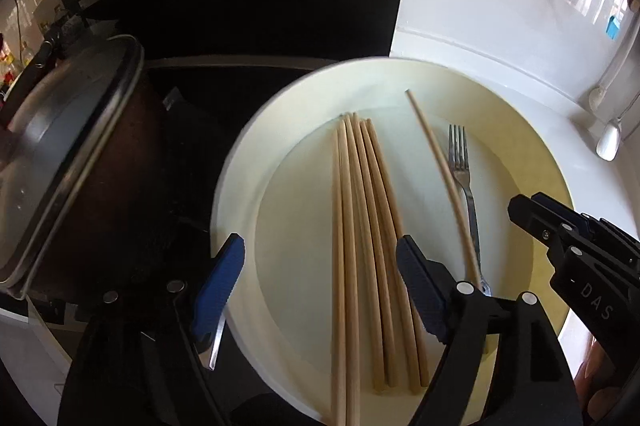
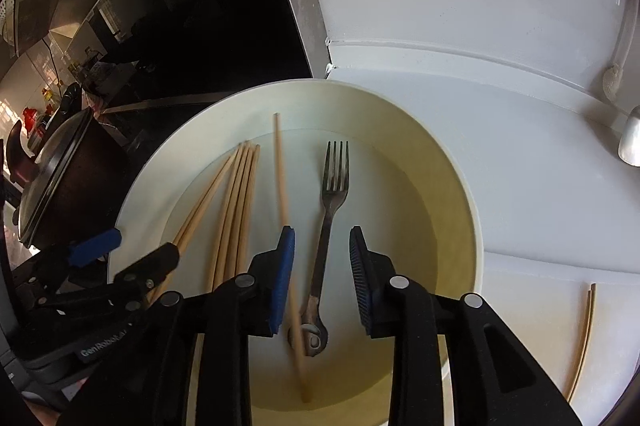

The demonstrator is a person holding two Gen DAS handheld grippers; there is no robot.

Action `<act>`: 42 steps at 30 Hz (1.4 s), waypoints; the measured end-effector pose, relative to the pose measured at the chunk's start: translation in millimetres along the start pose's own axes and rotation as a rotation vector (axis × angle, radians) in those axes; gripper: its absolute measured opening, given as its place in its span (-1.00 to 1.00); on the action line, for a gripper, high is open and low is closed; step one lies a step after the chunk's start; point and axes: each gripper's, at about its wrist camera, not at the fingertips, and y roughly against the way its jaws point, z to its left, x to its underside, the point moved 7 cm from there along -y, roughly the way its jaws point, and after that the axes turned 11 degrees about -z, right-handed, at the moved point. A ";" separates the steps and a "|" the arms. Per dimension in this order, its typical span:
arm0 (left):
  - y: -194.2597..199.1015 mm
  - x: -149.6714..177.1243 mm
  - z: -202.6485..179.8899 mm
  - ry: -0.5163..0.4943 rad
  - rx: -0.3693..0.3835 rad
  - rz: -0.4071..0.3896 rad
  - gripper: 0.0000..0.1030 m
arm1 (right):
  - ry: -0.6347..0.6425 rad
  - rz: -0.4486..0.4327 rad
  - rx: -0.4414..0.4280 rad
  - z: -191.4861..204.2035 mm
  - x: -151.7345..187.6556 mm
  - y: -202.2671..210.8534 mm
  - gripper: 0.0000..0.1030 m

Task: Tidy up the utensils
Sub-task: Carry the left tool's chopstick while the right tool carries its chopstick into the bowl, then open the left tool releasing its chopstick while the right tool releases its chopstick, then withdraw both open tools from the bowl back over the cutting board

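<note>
A cream round basin [image 1: 240, 186] [image 2: 460, 194] holds several wooden chopsticks [image 1: 362, 226] [image 2: 236, 210] in a bundle, one single chopstick [image 1: 436, 162] [image 2: 282, 178] lying across a metal fork [image 1: 464, 178] [image 2: 330, 210]. My left gripper [image 1: 320, 262] is open above the bundle, its fingers either side of it. My right gripper [image 2: 322, 258] is open above the fork's handle; it also shows in the left wrist view [image 1: 560, 230]. The left gripper shows in the right wrist view [image 2: 132, 250].
A dark pot with a metal lid [image 1: 64, 154] [image 2: 56, 178] stands left of the basin on a black hob. White counter [image 2: 540, 186] lies to the right, with two more chopsticks [image 2: 584, 338] on it. A white wall is behind.
</note>
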 end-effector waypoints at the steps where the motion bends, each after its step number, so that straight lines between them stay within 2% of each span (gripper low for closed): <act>1: 3.2 -1.4 1.4 -0.007 -0.009 -0.002 0.48 | 0.001 -0.006 0.005 -2.3 -0.8 3.0 -0.44; 3: 8.3 -3.1 4.3 -0.017 -0.021 -0.001 0.49 | -0.004 -0.014 0.011 -6.8 -1.6 8.8 -0.34; 7: 20.3 -4.8 11.9 -0.008 -0.029 -0.011 0.71 | -0.016 -0.024 0.024 -13.2 -1.1 19.1 -0.26; 10: 27.2 -5.5 14.0 -0.004 -0.028 -0.021 0.73 | -0.018 -0.029 0.029 -14.3 1.5 25.5 -0.14; 15: 32.3 -2.8 12.9 -0.006 -0.015 -0.014 0.75 | -0.036 -0.030 0.025 -11.4 7.0 35.5 -0.09; 17: 35.9 -1.5 12.7 -0.007 -0.011 -0.014 0.75 | -0.045 -0.037 0.036 -11.1 9.2 42.1 0.01; 27: 54.5 7.1 3.6 -0.060 0.037 -0.047 0.85 | -0.112 -0.087 0.107 -22.0 29.9 86.1 0.16; 33: 65.9 10.9 -26.6 -0.116 0.127 -0.073 0.86 | -0.179 -0.104 0.214 -52.8 57.9 122.4 0.18; 42: 82.4 43.0 -109.3 -0.215 0.269 -0.053 0.87 | -0.303 -0.098 0.402 -124.3 114.5 193.2 0.22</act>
